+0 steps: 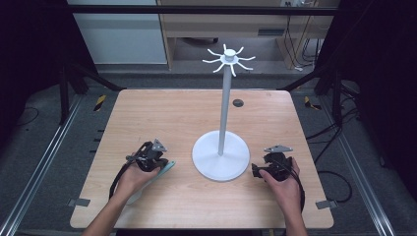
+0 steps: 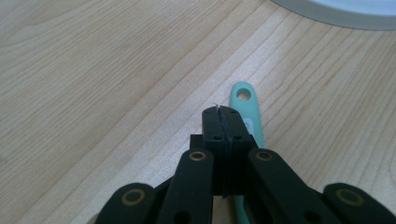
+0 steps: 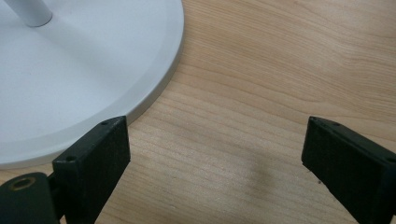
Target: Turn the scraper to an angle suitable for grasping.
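Black jaws of our left gripper (image 2: 223,122) rise from the bottom of its view, pressed tight together with nothing between them, poised over a mint-green utensil handle (image 2: 248,108) that lies flat on the wood. We judge this handle, with its hanging hole at the tip, to be the thing to pick up. It looks light, stiff and smooth, probably plastic or silicone, so a little slippery; we would take it across the narrow handle just behind the hole. In the high view the utensil (image 1: 168,166) peeks out at lower left of centre, beside the left gripper (image 1: 147,156).

Our right gripper (image 3: 215,154) has its jaws spread wide over bare wood, holding nothing, with the white round base (image 3: 84,84) of a stand close to one jaw. That stand (image 1: 223,108) fills the middle of the high view: a thin upright pole topped by curved hooks, matte white. Pale grained wood forms the table (image 1: 162,113), and the right gripper (image 1: 271,164) sits at lower right
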`<state>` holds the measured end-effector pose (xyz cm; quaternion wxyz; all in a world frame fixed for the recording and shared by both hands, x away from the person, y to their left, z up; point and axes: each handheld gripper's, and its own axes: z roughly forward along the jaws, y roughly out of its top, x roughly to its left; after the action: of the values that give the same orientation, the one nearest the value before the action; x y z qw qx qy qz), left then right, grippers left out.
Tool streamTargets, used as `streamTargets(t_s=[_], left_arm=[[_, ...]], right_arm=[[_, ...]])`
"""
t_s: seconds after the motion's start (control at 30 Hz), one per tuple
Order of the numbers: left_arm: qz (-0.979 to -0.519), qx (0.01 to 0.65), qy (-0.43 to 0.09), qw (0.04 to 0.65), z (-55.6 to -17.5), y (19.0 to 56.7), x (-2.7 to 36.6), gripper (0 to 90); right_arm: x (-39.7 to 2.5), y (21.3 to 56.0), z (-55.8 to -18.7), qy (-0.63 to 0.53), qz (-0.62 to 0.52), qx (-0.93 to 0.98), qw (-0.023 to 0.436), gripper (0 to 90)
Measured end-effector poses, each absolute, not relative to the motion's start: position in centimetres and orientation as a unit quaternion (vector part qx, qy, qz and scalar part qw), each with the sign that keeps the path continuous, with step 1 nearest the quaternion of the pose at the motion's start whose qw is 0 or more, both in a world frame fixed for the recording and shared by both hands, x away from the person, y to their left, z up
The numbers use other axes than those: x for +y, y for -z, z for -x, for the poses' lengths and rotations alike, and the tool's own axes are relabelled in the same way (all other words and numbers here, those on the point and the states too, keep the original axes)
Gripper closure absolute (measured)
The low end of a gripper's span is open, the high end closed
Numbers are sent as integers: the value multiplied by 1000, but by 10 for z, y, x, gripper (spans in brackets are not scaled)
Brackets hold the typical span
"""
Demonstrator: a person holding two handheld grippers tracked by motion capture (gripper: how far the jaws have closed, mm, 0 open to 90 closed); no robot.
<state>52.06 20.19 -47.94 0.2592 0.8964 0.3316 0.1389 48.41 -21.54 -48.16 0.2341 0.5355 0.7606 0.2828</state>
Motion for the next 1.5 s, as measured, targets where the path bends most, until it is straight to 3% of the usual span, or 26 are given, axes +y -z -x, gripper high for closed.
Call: streamTargets(t_s=[1.07, 1.23, 1.37, 1.4, 1.47, 1.5], left_arm=[[-928, 253, -118, 245, -495, 460, 171, 894], [-938, 242, -105, 224, -494, 454, 169, 842], [-943, 238, -104, 207, -494, 452, 163, 682], [-944, 237, -108, 204, -494, 451, 161, 682], [-944, 232, -113, 206, -494, 448, 158, 576], [-944, 232, -113, 206, -494, 448, 158, 576]], right_arm=[[-214, 482, -486, -280, -534, 764, 230, 82], [-214, 482, -486, -280, -532, 765, 230, 82], [-214, 482, -485, -283, -534, 763, 230, 82], [-214, 482, -485, -283, -534, 763, 230, 82], [-214, 482, -485, -282, -533, 765, 228, 82], [-214, 482, -485, -282, -533, 765, 228, 82]])
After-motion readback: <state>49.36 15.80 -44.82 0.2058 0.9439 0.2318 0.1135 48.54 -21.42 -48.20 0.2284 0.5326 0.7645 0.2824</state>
